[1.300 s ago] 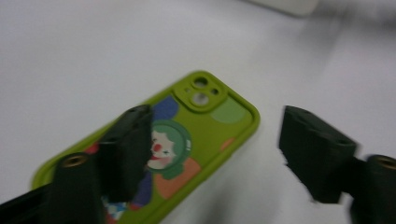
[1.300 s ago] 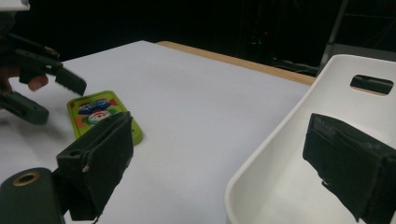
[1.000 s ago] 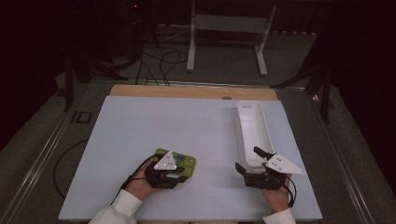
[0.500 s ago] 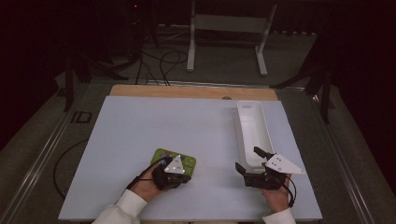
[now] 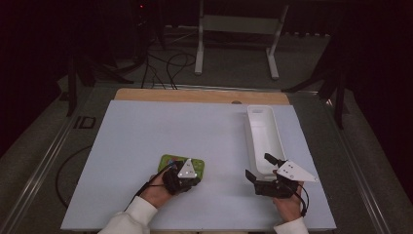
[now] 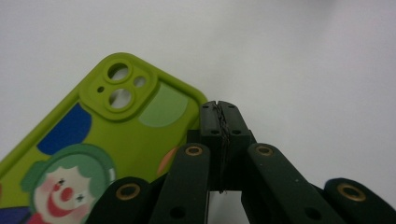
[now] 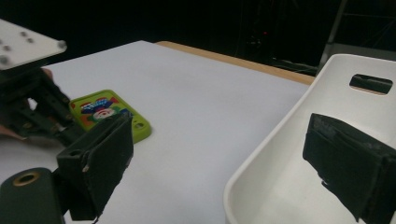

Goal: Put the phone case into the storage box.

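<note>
White was the colour of the big mat [image 5: 146, 136] that covered most of the table [image 5: 195, 95]. On its right side lay a long white tray [image 5: 263, 131], reaching from near to far, with nothing in it. A green phone case [image 5: 171, 161] lay flat near the left of the mat, well apart from the tray.

The left gripper [image 5: 187, 178] sat on the near right corner of the case. Its jaws had just been closing and were now pressed tight together. In the left gripper view the shut tips sat at the case's edge, and I could not tell if they pinched any of the rim. The right gripper [image 5: 265, 168] waited by the near end of the tray, jaws spread wide, with nothing held.

My guess was that the job had hardly begun: the case was not yet lifted, and maybe it still had to go into the tray.

From high up, the case was just a small green patch. The left gripper view showed the camera holes and a clown face [image 6: 65, 191] on the phone case [image 6: 93, 140]. The right gripper view showed the slot [image 7: 370, 83] in the tray's far end, and the tray wall [image 7: 261, 172] standing between its own two jaws.
</note>
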`<state>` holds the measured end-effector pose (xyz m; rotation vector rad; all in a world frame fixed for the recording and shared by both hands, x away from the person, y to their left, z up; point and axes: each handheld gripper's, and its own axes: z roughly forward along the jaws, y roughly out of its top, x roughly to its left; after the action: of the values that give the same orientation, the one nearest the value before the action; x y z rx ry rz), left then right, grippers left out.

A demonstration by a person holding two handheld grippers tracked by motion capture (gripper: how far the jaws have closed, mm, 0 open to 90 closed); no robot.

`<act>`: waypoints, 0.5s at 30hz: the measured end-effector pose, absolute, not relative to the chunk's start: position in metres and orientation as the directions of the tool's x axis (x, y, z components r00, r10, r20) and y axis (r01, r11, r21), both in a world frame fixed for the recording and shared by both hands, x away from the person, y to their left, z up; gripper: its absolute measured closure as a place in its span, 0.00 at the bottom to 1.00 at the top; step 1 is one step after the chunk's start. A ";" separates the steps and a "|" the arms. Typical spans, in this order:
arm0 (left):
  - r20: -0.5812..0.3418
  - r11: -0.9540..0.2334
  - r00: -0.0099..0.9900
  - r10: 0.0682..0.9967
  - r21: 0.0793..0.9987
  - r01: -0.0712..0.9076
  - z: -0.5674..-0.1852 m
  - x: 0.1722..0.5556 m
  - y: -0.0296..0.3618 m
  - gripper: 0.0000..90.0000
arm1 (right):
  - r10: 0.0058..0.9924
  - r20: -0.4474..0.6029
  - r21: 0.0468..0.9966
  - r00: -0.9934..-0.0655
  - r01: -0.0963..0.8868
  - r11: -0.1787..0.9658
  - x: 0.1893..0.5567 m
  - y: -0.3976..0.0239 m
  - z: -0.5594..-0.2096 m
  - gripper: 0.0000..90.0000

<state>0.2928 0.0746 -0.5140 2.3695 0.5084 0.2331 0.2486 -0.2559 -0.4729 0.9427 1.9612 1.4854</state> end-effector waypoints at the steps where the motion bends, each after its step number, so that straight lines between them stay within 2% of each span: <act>1: 0.030 -0.678 0.901 0.433 0.670 0.303 -0.514 0.296 0.074 1.00 | 0.773 0.019 0.961 -0.635 0.226 0.162 0.249 -0.256 -0.473 0.10; 15: 0.051 -0.618 0.796 0.603 0.660 0.427 -0.514 0.329 0.073 1.00 | 0.771 0.019 0.960 -0.637 0.226 0.164 0.249 -0.256 -0.473 0.10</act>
<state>0.3288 0.0732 -0.5136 2.3288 0.7583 0.3536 0.2487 -0.2559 -0.4731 0.9421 1.9638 1.4885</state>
